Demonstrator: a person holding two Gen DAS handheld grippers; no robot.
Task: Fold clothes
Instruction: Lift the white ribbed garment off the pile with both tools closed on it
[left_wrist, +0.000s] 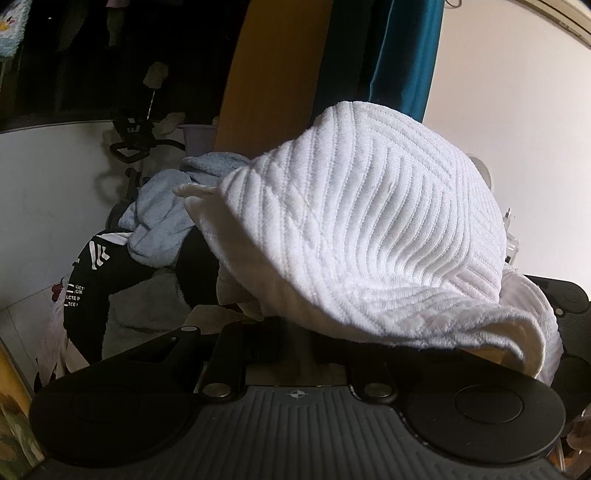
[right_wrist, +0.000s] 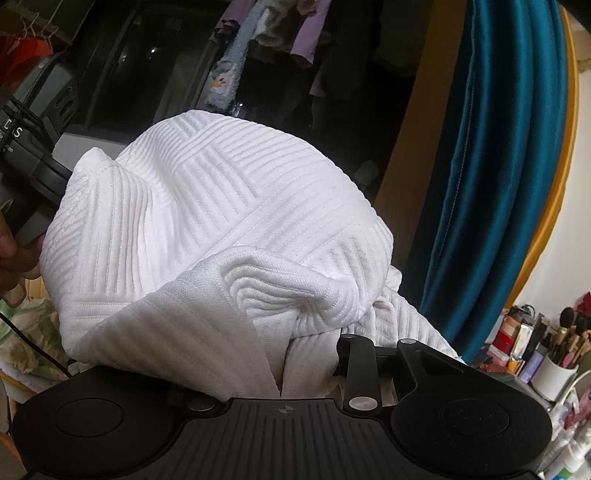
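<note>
A white ribbed garment (left_wrist: 362, 229) is held up in the air and drapes over both grippers. In the left wrist view it covers my left gripper (left_wrist: 295, 325), whose fingertips are hidden under the cloth; the jaws look closed on it. In the right wrist view the same white garment (right_wrist: 221, 229) bunches over my right gripper (right_wrist: 295, 354), with the fingertips buried in a fold. The other gripper's body (right_wrist: 29, 173) shows at the left edge, touching the cloth.
A pile of clothes lies behind: a light blue towel (left_wrist: 166, 210) and a black garment with white stripes (left_wrist: 92, 273). A teal curtain (right_wrist: 498, 166) hangs at the right. A cluttered shelf of cosmetics (right_wrist: 546, 350) stands at the right. Hanging clothes (right_wrist: 266, 33) are behind.
</note>
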